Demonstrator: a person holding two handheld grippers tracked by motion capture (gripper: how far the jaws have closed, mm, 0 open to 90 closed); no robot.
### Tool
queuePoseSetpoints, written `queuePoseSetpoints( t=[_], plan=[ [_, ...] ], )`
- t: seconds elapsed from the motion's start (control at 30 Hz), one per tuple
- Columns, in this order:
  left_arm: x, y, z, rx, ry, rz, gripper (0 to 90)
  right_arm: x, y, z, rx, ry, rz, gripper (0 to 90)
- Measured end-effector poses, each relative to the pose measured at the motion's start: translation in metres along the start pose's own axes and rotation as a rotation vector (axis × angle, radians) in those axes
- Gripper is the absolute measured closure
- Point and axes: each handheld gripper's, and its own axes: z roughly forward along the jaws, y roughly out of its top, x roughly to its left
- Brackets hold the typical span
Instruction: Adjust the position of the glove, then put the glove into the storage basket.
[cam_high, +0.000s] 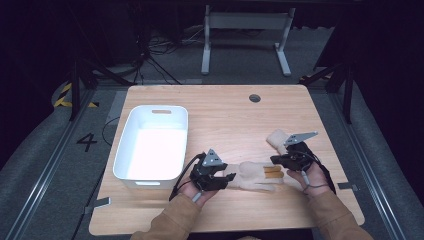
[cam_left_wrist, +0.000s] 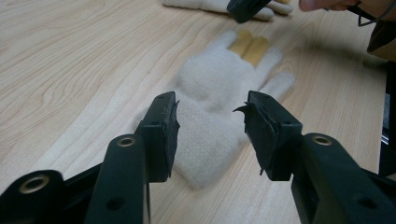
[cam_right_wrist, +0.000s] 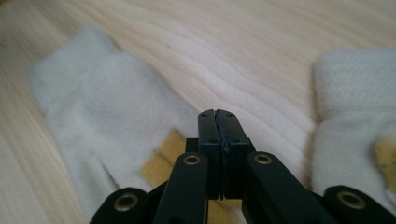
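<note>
Soft, light, probably floppy: glove (cam_left_wrist: 212, 107) best pinched at cuff. Left tongs (cam_left_wrist: 210, 128) spread astride cuff; right tongs (cam_right_wrist: 218, 128) pressed together, holding nothing.

A big white tub (cam_high: 151, 150) sits on the left part of the wooden table (cam_high: 230, 115), which has a small round hole (cam_high: 255, 98) near its far edge, and a grey metal stand (cam_high: 245, 37) is on the floor behind.

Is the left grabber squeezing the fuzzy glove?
Apart. In the left gripper view the left gripper stands open, and wood shows between each pad and the glove lying between them.
</note>
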Motion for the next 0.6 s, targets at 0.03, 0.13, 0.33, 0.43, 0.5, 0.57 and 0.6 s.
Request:
queuePoseSetpoints(
  t=[0.03, 0.13, 0.33, 0.43, 0.5, 0.57, 0.6],
  plan=[
    [0.001, 0.0, 0.0, -0.006, 0.001, -0.007, 53.3, 0.0, 0.002, -0.007, -0.026, -0.003, 0.0, 89.4],
    [0.001, 0.0, -0.001, -0.011, -0.001, -0.007, 53.0, -0.001, 0.003, -0.016, -0.055, -0.024, -0.006, 89.3],
    [-0.003, 0.0, -0.001, -0.034, -0.044, -0.006, 52.3, -0.009, 0.001, -0.029, -0.086, -0.073, 0.007, 89.0],
    [-0.006, 0.001, -0.001, -0.028, -0.031, 0.01, 51.7, -0.017, -0.003, -0.035, -0.108, -0.089, 0.028, 87.5],
    [-0.007, 0.0, 0.001, -0.012, -0.004, 0.025, 51.1, -0.022, -0.005, -0.041, -0.122, -0.11, 0.047, 86.6],
    [-0.006, 0.0, 0.001, -0.013, -0.003, 0.025, 51.0, -0.025, -0.007, -0.046, -0.134, -0.125, 0.054, 85.2],
    [-0.006, 0.0, 0.001, -0.009, -0.004, 0.026, 51.0, -0.027, -0.008, -0.048, -0.138, -0.134, 0.063, 84.9]
  ],
)
